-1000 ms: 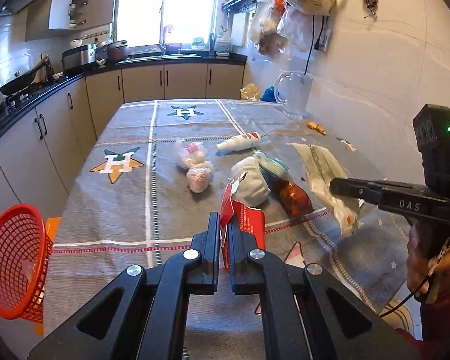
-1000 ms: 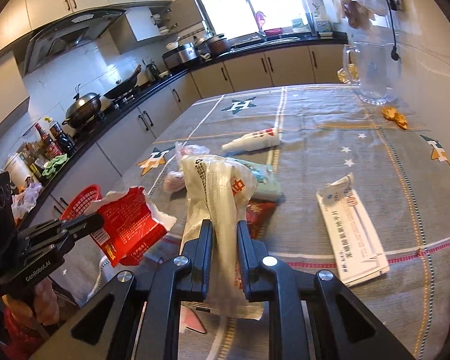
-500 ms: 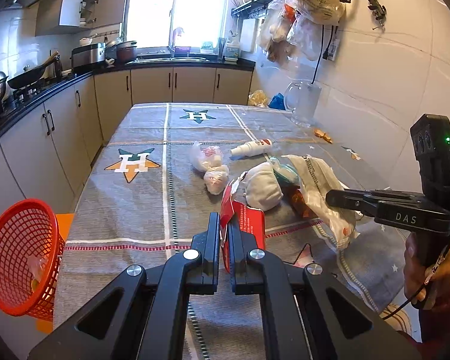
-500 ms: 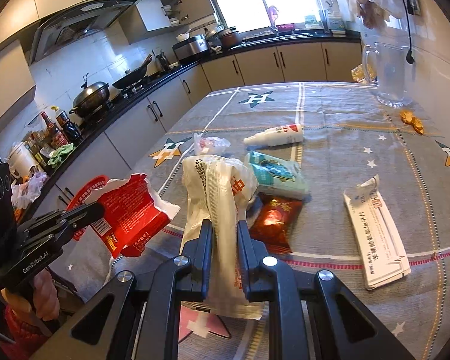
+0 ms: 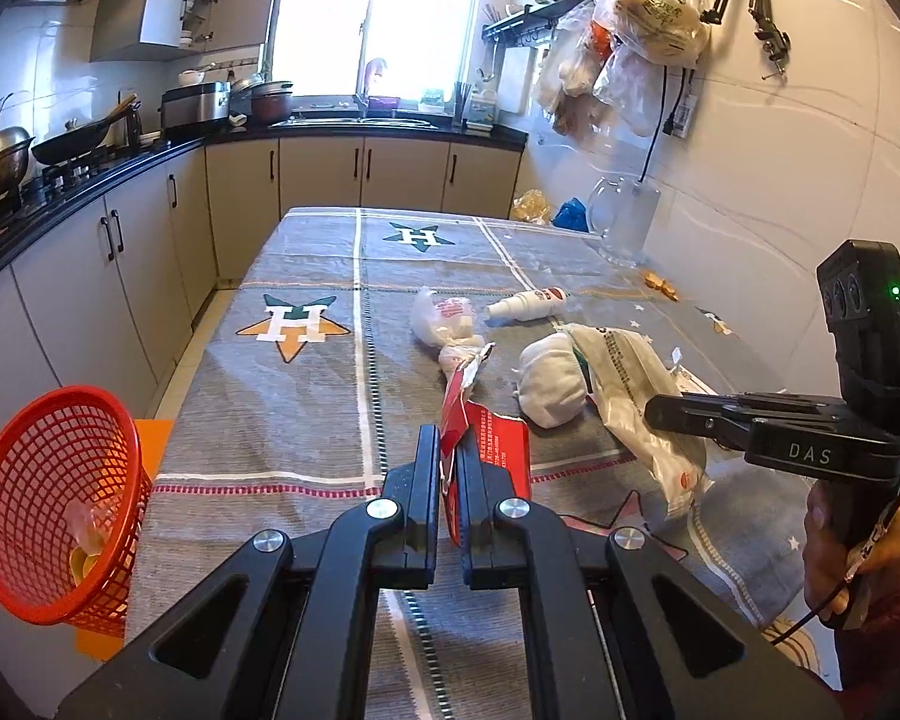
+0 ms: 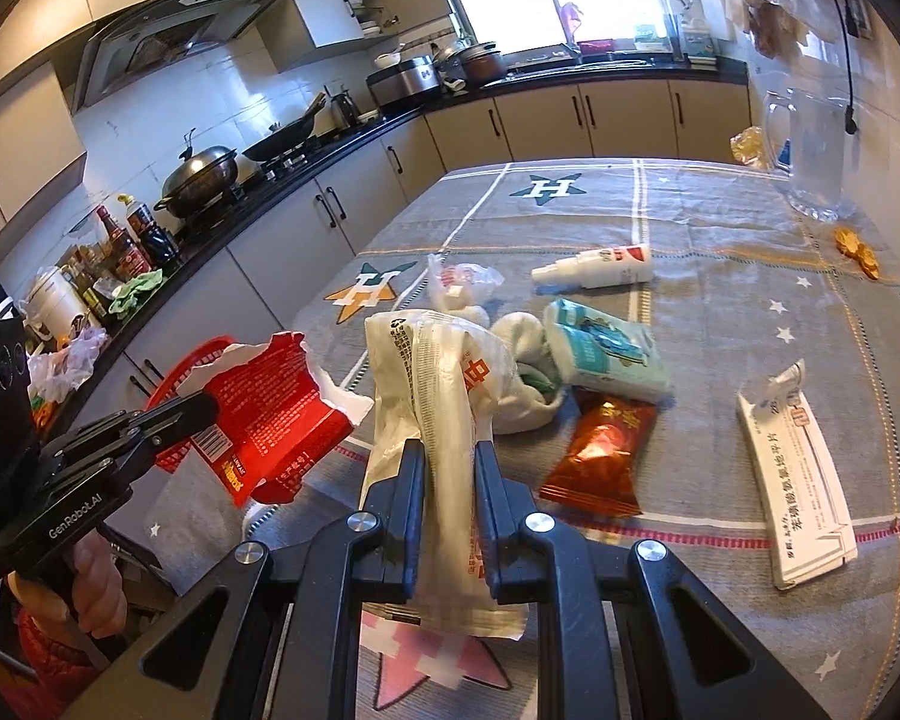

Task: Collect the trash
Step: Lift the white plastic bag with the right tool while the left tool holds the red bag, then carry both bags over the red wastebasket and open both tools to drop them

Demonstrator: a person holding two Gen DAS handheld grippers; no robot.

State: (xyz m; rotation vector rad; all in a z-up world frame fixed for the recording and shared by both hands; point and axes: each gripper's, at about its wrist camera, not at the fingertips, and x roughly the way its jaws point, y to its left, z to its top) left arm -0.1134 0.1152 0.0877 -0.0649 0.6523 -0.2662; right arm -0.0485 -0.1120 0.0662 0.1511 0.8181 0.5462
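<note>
My left gripper (image 5: pixel 448 450) is shut on a torn red wrapper (image 5: pixel 498 444), held above the near end of the table; from the right wrist view that red wrapper (image 6: pixel 270 414) hangs at the left gripper (image 6: pixel 201 405) tips. My right gripper (image 6: pixel 448 456) is shut on a crumpled white plastic bag (image 6: pixel 444 384), also seen as the white bag (image 5: pixel 636 402) at the right. A red mesh basket (image 5: pixel 48 504) stands beside the table at the lower left, with a little trash inside. More litter lies on the table: a white sock ball (image 5: pixel 552 384), a small knotted bag (image 5: pixel 444 318), a white bottle (image 6: pixel 600 264).
On the grey tablecloth (image 6: pixel 720 276) lie a teal tissue pack (image 6: pixel 606 354), a red-brown snack packet (image 6: pixel 600 450) and a white medicine box (image 6: pixel 804 480). A glass jug (image 6: pixel 810 150) stands by the right wall. Kitchen cabinets (image 5: pixel 120 252) run along the left.
Both grippers have drawn back toward the near end of the table with their loads. The basket now shows larger at the left.
</note>
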